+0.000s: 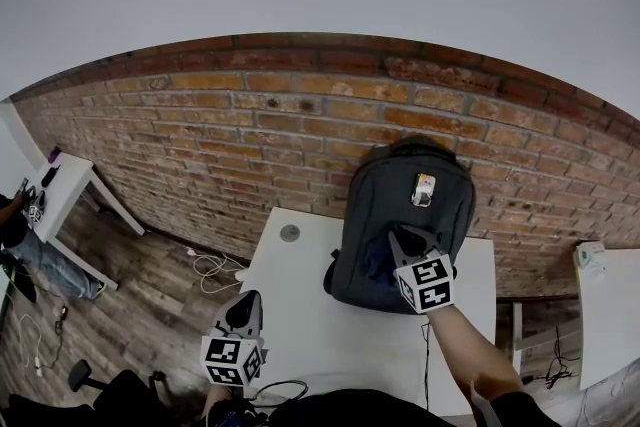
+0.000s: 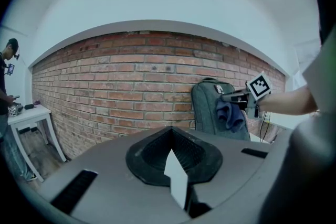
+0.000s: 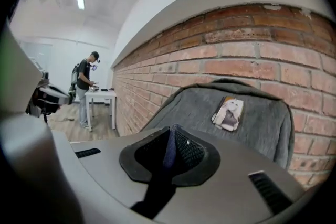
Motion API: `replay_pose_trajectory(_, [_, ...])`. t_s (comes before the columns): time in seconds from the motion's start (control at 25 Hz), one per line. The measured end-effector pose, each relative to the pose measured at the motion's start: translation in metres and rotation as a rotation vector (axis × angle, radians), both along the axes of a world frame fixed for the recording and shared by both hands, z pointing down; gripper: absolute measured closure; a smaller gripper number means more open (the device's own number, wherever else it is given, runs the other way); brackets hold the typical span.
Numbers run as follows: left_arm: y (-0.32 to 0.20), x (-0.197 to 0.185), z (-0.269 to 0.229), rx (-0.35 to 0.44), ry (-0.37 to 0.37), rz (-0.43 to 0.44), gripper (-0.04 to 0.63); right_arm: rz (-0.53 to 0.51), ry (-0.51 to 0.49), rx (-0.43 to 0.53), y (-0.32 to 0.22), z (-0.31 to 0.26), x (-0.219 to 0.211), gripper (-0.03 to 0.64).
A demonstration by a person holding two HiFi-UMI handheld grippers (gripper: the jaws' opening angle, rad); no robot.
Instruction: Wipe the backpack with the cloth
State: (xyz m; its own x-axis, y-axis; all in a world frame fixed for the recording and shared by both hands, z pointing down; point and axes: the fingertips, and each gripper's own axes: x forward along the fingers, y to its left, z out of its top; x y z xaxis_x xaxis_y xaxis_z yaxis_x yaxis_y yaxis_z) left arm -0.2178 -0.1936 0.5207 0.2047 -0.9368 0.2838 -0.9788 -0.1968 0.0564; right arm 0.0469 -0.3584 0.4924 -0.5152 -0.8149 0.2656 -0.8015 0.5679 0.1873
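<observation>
— Counter (image 1: 310,325) load?
— Grey backpack (image 1: 385,205), upright at far side, straight ahead of right tongs (image 1: 405,240).
— Cloth (image 1: 380,260)?
— Blue, pinched in right tongs, hanging against backpack front.
— Left tongs (image 1: 247,307)?
— Narrow, nothing between, well apart from backpack, over near counter edge.

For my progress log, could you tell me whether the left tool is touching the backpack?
No, the left tool hangs by the table's near left edge, well apart from the backpack.
</observation>
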Motion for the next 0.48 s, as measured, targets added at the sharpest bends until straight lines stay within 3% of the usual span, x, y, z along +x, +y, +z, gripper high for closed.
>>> replay_pose_trajectory(0.2, [0.005, -0.008, 0.002, -0.005, 0.001, -0.022, 0.598, 0.032, 0.031, 0.072, -0.049, -0.047, 0.005, 0.587])
replay_pose_trajectory(0.48, [0.006, -0.013, 0.003, -0.007, -0.002, -0.034, 0.598, 0.130, -0.039, 0.131, -0.104, -0.112, 0.017, 0.587])
